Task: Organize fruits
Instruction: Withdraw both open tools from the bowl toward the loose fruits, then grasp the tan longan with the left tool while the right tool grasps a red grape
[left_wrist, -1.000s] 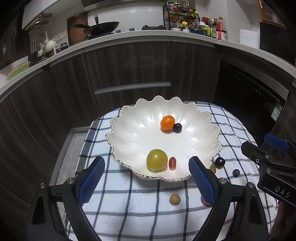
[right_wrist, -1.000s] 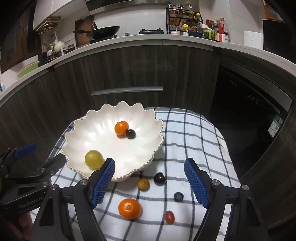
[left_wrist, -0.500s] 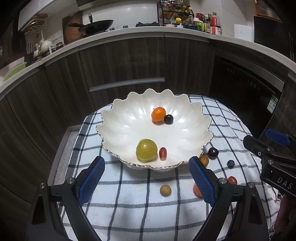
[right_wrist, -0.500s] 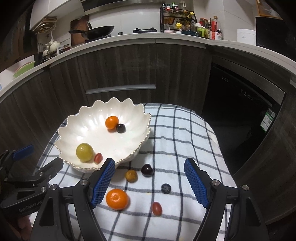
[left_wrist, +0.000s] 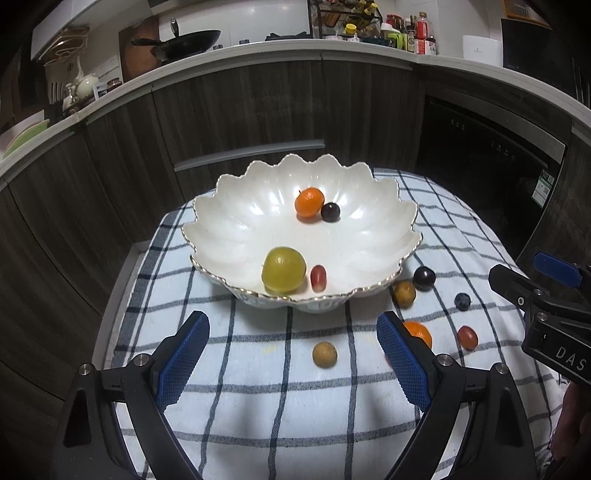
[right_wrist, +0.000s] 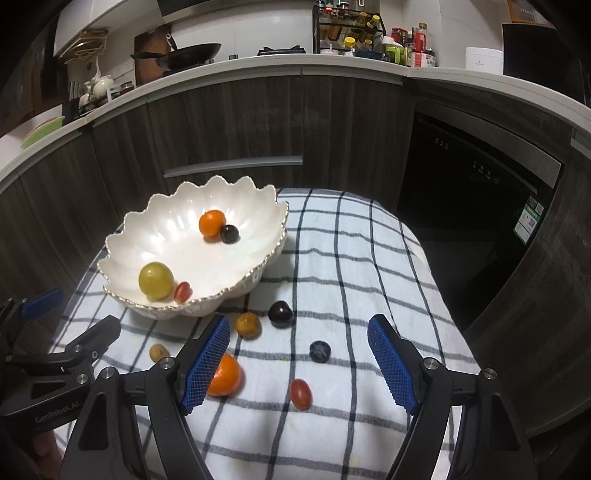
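Observation:
A white scalloped bowl (left_wrist: 236, 206) (right_wrist: 155, 229) on a checked cloth holds a green fruit (left_wrist: 283, 268), a red grape (left_wrist: 318, 277), a small orange (left_wrist: 309, 202) and a dark grape (left_wrist: 330, 212). Loose on the cloth lie a tan longan (left_wrist: 324, 354) (right_wrist: 157, 352), an orange (right_wrist: 225, 376), a brownish fruit (right_wrist: 248, 325), a dark cherry (right_wrist: 280, 313), a blueberry (right_wrist: 320, 351) and a red grape tomato (right_wrist: 300, 393). My left gripper (left_wrist: 291, 356) is open and empty, near side of the bowl, above the longan. My right gripper (right_wrist: 298, 363) is open and empty over the loose fruits.
The checked cloth (right_wrist: 351, 258) covers a small table that drops off on all sides. Dark kitchen cabinets (left_wrist: 240, 110) and a dishwasher (right_wrist: 472, 177) stand behind. The counter above holds a pan (left_wrist: 192, 40) and bottles.
Both grippers have pulled back and risen away from the bowl, so more of the cloth and the loose fruits show. Both stay open. No fruit has moved.

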